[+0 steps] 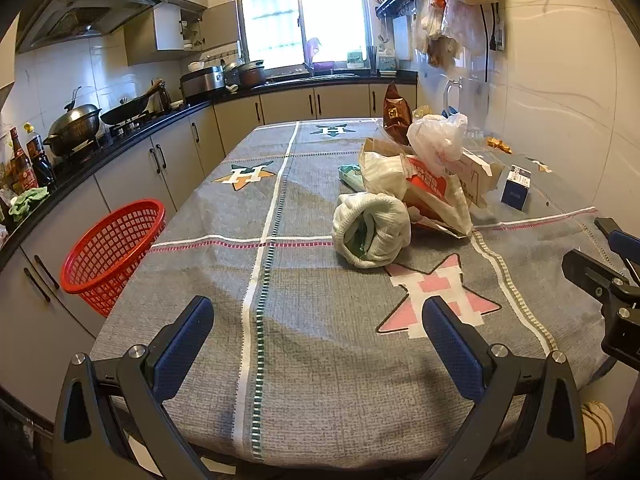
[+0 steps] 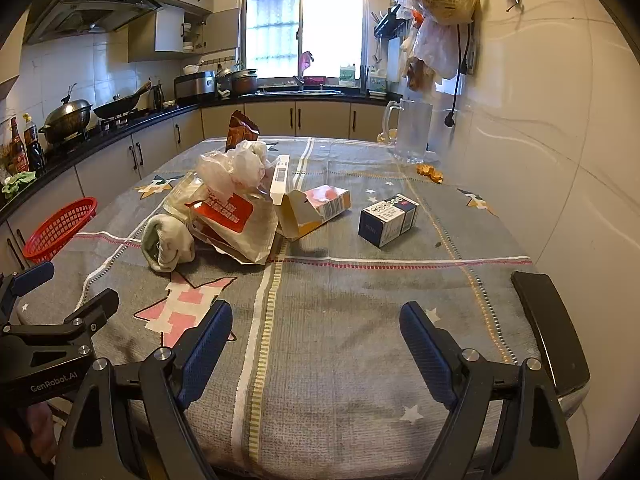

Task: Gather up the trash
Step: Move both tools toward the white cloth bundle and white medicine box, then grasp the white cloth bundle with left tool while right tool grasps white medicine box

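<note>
On the table: trash sits in 1 loose pile mid-cloth, with nothing picked up yet by my judgement.
Left gripper (image 1: 316, 332): fingers spread wide, empty, hovering over the near edge of the table (image 1: 320, 400).
Right gripper (image 2: 316, 336): fingers spread wide, empty, beside the left one at the same edge.
Pile: a white roll (image 1: 370, 234) lies nearest, touching a crumpled red-and-white bag (image 1: 432, 192); a clear plastic bag (image 1: 440, 136) rests on top, a brown pouch (image 1: 396, 114) stands behind.
Boxes: an opened carton (image 2: 312, 208) touches the pile; a blue box (image 2: 388, 220) lies apart to its right.
Basket (image 1: 116, 252): red, off the table's left side, below the edge; likely the bin.
Step in hand: probably the first reach; start with the roll, since it is nearest and free of the rest, and close across its narrow side.
Caution: the soft bags may drag neighbours along, so lift straight up.
Left view only: most of the basket's rim and mesh wall.
Right view only: the carton's open flap, a glass jug (image 2: 412, 132), a black phone (image 2: 552, 328) at the near right corner.
</note>
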### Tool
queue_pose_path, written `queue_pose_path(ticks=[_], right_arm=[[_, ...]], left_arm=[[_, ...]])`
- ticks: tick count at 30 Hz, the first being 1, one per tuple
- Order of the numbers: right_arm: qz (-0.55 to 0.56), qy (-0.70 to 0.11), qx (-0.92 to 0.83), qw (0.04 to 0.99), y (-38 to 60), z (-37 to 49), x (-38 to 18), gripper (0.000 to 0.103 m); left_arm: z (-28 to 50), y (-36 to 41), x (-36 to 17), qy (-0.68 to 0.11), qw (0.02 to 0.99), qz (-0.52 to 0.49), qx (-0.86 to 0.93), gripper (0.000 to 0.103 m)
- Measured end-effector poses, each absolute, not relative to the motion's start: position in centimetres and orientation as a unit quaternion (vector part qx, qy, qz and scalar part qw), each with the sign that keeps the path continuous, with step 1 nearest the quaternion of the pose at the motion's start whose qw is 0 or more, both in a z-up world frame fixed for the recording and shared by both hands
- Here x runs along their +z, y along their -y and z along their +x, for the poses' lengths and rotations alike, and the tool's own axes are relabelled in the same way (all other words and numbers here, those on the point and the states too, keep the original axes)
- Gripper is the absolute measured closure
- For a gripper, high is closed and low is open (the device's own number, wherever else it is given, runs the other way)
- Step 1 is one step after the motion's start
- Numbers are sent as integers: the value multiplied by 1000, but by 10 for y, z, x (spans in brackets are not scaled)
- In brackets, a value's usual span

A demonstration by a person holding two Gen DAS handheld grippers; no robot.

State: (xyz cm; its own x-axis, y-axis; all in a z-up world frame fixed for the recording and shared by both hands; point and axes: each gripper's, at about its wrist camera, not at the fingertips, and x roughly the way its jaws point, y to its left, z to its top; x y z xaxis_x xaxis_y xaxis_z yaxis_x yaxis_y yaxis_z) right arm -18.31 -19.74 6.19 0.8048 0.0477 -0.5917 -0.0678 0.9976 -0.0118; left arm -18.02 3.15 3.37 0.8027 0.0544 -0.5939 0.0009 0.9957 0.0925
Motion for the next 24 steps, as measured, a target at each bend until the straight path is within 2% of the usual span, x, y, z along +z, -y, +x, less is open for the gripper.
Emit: queue_pose_path(ticks=[18,24], right_arm=[[-7,-316,50,947,208,-168,57,14],[26,-327,99,940,219,-140,64,29]], left_arm=[[-157,-43,33,-341,940,18,-6,0],[-121,-42,42,-356,934,1,-39,0]])
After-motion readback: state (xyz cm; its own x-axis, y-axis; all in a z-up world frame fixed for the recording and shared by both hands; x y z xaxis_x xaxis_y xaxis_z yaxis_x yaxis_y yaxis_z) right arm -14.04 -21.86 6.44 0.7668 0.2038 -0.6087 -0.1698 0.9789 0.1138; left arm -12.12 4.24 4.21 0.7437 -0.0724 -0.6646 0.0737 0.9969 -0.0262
